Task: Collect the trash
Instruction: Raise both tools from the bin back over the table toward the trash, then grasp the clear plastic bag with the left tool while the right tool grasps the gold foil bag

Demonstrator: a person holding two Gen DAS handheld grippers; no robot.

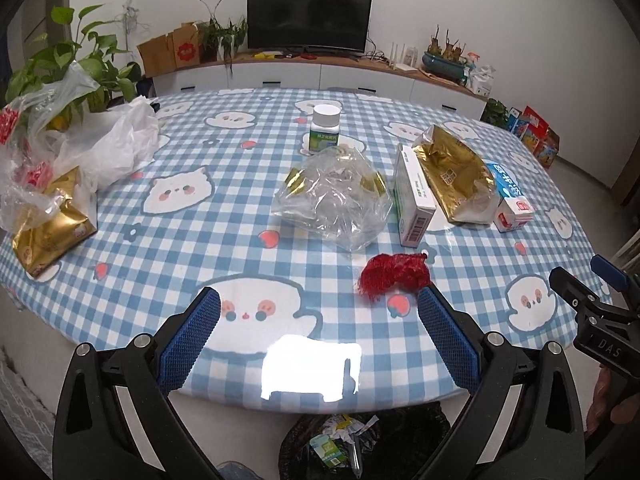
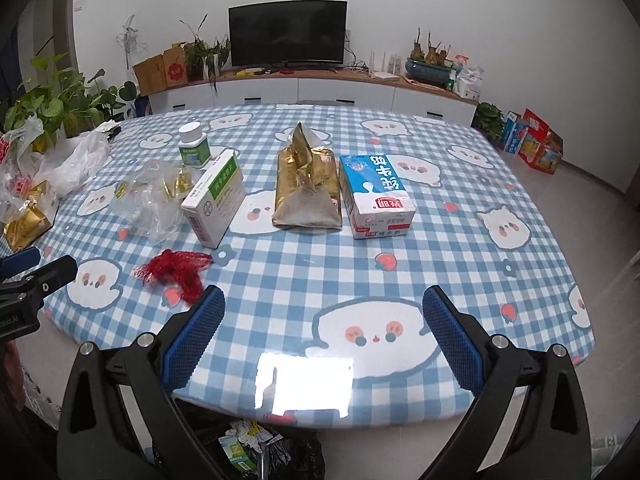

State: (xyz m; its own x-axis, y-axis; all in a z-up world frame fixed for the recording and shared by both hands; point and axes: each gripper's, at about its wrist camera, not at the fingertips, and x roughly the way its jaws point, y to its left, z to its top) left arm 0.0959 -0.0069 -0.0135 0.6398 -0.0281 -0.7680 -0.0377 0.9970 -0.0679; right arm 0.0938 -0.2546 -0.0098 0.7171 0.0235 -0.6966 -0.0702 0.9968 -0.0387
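Both the left gripper (image 1: pixel 319 304) and the right gripper (image 2: pixel 323 304) hover over the near edge of the desk (image 2: pixel 460 248) with jaws spread wide and nothing between them. Below the desk edge, a black trash bag (image 1: pixel 424 420) already holds some wrappers. The nearest piece of trash is the red mesh net (image 1: pixel 394 274), lying crumpled just ahead of the left gripper's right finger; it looks featherlight and limp, so pinching the thick bunched middle should hold better than its frayed edge, which could snag. Behind it lies the crumpled clear plastic bag (image 1: pixel 334 200), probably slippery and springy, best gripped at a fold. The green-and-white medicine box (image 2: pixel 214 202), gold foil pouch (image 2: pixel 306 186) and blue milk carton (image 2: pixel 378 196) stand mid-desk; the boxes seem stiff and suit a grip across their narrow sides.
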